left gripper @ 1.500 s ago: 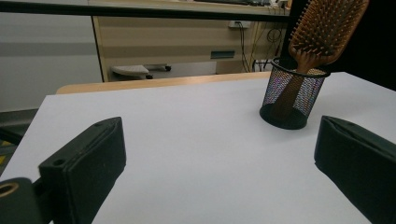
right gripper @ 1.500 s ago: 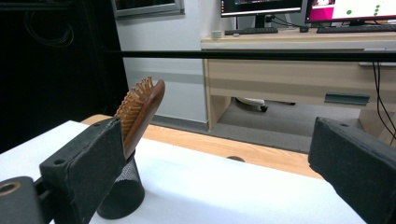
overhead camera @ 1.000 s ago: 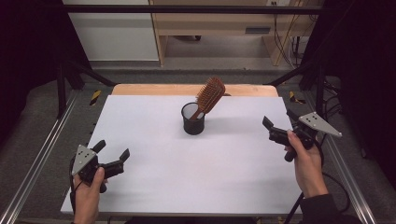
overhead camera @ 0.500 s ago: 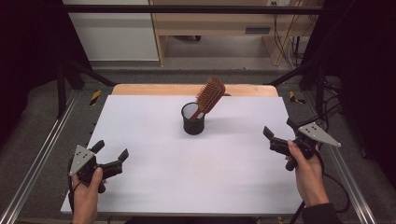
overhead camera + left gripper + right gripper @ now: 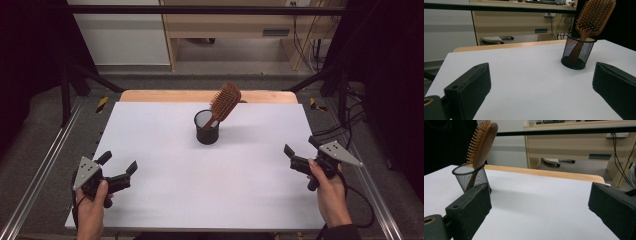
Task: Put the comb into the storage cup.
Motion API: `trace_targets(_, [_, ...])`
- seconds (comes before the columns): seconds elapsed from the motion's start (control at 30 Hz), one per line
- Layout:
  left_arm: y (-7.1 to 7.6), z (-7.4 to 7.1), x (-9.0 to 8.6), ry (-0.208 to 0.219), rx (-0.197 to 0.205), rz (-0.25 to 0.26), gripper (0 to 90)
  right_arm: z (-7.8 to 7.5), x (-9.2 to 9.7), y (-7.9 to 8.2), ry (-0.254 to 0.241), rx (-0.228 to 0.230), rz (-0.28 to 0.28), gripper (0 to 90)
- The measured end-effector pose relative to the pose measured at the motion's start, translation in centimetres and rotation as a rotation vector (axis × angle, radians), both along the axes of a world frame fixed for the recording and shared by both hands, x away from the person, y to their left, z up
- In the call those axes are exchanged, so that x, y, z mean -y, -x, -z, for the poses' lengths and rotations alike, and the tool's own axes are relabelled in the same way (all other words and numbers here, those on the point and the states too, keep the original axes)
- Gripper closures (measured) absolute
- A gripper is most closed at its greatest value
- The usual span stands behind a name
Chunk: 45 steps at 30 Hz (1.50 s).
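Both tools wide open, empty: left tool [image 5: 118, 170] and right tool [image 5: 301, 152] at near tabletop [image 5: 165, 200] corners. Wooden hairbrush [image 5: 224, 102] handle-down in mesh cup [image 5: 206, 127], leaning rightward, perhaps nearer right tool.

The wooden hairbrush [image 5: 223, 104] stands in the mesh cup [image 5: 206, 127], so the handle's lower end shows only dimly through the mesh (its tip cannot be made out). In the left gripper view the brush head is cut off by the top edge. Both jaws there run off the bottom edge.
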<state>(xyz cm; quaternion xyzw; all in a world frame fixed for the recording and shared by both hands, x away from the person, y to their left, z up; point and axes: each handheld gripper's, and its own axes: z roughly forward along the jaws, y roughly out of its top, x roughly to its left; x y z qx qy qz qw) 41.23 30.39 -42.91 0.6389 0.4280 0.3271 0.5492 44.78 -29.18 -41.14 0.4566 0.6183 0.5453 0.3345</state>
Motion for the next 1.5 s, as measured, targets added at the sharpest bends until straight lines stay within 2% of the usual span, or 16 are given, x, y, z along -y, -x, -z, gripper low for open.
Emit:
trace_targets(0.13, [0.2, 0.0, 0.3, -0.035, 0.044, 0.05, 2.3, 0.7, 0.3, 0.4, -0.007, 0.001, 0.003, 4.7])
trace_targets(0.43, [0.4, 0.2, 0.8, -0.041, 0.044, 0.078, 2.2, 1.9, -0.4, 1.0, 0.004, 0.004, -0.022, 4.7])
trace_targets(0.5, [0.4, 0.3, 0.8, -0.03, 0.041, 0.08, 2.3, 2.3, -0.5, 1.1, 0.003, -0.001, -0.03, 4.8])
trace_targets(0.63, [0.8, 0.5, 0.7, -0.036, 0.034, 0.07, 2.2, 3.0, -0.9, 1.2, -0.006, -0.004, -0.044, 4.8])
trace_targets(0.77, [1.2, 0.4, 0.6, -0.04, 0.042, 0.065, 2.2, 3.7, -1.3, 1.4, 0.007, -0.003, -0.068, 4.8])
trace_targets(1.03, [1.8, 0.6, -0.1, -0.016, 0.037, 0.055, 2.4, 4.2, -2.6, 1.7, 0.024, 0.005, -0.124, 5.0])
trace_targets(1.27, [1.9, 0.8, 0.1, -0.022, 0.038, 0.066, 2.4, 4.7, -3.9, 1.7, 0.033, 0.004, -0.183, 5.0])
trace_targets(1.5, [1.8, 0.7, 0.1, -0.008, 0.059, 0.078, 2.4, 4.8, -4.9, 1.6, 0.032, 0.008, -0.211, 5.0])
